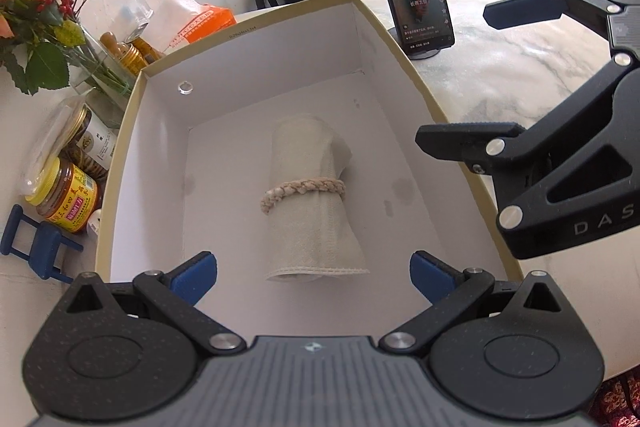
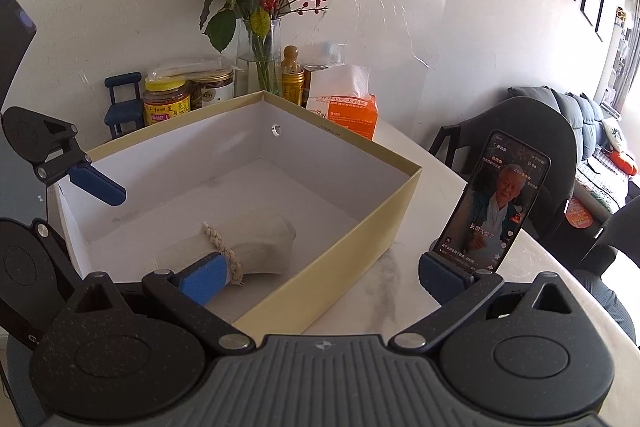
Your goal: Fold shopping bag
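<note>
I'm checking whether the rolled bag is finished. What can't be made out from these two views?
- Underside of the rolled bag: hidden against the box floor, both views.
- Near end of the roll, right wrist view: covered by the right tongs' blue pad.
- How the braided cord is fastened: not visible.
- Jar label text: too small.

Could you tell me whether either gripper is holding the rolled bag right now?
No, the rolled bag lies alone in the box, with the left gripper and right gripper open.
</note>
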`<state>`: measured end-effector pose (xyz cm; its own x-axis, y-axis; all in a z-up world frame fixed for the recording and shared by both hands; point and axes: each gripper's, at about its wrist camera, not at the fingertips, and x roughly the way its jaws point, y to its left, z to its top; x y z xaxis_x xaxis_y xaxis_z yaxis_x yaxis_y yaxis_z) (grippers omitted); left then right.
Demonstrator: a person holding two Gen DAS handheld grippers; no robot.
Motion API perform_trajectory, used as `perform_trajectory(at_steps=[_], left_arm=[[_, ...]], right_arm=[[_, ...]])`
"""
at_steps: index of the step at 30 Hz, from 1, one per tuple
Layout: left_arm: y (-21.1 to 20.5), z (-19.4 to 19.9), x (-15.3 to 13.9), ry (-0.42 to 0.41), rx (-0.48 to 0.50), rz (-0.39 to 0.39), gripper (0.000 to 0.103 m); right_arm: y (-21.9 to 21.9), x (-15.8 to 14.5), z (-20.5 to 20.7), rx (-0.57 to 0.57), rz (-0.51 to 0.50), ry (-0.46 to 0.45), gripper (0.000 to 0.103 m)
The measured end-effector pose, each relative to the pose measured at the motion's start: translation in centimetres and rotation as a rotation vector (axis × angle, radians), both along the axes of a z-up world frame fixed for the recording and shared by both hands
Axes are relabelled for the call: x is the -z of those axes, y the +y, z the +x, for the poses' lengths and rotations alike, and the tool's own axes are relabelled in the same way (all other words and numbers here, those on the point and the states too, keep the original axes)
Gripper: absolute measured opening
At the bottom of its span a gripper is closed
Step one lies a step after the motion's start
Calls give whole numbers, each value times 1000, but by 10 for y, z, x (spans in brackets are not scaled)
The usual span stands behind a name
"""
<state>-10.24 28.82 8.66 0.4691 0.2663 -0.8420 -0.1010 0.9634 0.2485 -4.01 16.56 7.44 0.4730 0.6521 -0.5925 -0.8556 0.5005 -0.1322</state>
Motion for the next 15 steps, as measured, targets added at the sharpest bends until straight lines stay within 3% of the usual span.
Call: perform_trajectory(at_steps=[15], left_arm=[[-8, -17, -11, -48, 16, 3, 102]], right_arm=[[2, -5, -19, -64, 9, -14, 102]])
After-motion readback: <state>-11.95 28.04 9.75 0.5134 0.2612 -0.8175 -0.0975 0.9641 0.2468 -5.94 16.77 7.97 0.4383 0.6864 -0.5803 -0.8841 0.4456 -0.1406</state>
